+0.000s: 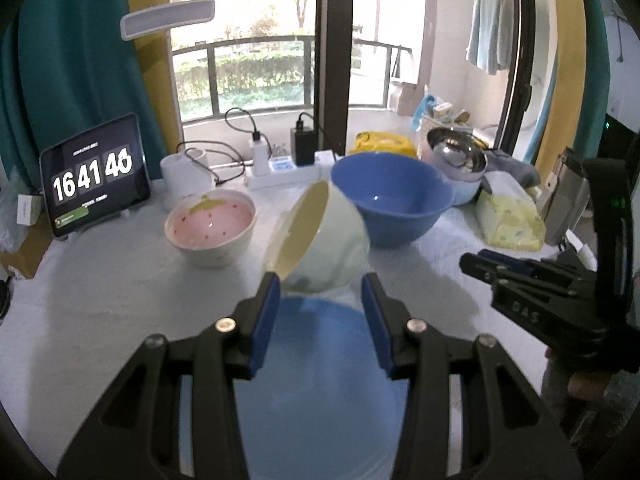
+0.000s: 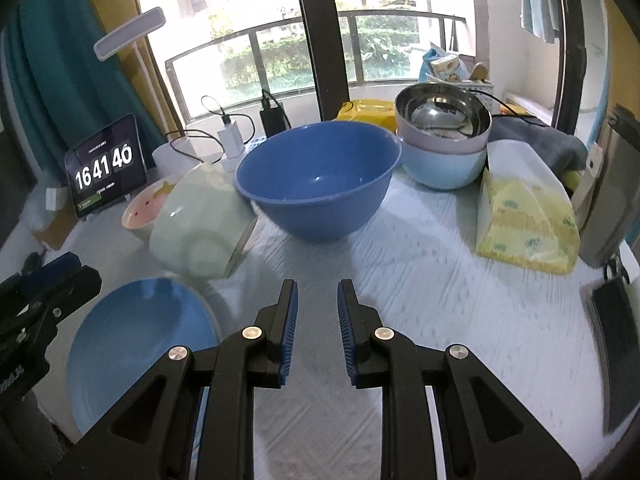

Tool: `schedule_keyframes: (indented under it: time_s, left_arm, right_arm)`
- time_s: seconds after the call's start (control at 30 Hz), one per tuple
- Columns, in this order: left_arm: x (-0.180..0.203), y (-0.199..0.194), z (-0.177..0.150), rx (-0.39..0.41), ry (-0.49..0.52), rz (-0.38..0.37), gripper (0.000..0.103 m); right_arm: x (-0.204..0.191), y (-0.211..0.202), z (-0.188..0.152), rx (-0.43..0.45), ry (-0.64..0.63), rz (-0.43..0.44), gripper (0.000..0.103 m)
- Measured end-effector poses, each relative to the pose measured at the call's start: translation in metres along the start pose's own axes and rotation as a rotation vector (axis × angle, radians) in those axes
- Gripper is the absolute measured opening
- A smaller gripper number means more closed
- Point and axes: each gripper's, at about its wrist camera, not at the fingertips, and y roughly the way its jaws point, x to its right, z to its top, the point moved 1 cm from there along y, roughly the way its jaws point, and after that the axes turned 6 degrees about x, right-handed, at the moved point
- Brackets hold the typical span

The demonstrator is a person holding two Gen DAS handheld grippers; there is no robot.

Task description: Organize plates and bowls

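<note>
The big blue bowl (image 2: 316,180) is sitting upright well ahead of the right claw (image 2: 317,320), slightly left of its line. Just left of that, the pale green bowl (image 1: 320,236) is lying tipped on its side, its mouth facing left from the left claw's view and its base turned toward the right claw. Its axis is running roughly level across the table (image 2: 440,300), not upright. It is lying directly ahead of the left claw (image 1: 320,308), which is the nearer one; I judge the next grasp falls to it. The blue plate (image 1: 316,380) is lying flat beneath the left claw.

The left claw is standing moderately apart, holding nothing. The right claw is standing narrow and empty.
</note>
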Motion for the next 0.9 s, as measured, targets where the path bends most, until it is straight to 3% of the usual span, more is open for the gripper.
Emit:
schedule_keyframes:
  time_s: [0.23,0.3,0.9]
  left_arm:
    - [0.009,0.015,0.006,0.015,-0.015,0.014,0.044]
    - [0.011,0.019,0.006,0.015,-0.019,0.018,0.044]
    - [0.014,0.052,0.013,0.023,-0.036,0.023,0.044]
  right_arm:
    - [0.013,0.016,0.023,0.015,-0.025,0.005,0.025]
    - [0.016,0.022,0.027,0.017,-0.022,0.007,0.034]
    - [0.040,0.072,0.056,0.032,0.044,0.003,0.041]
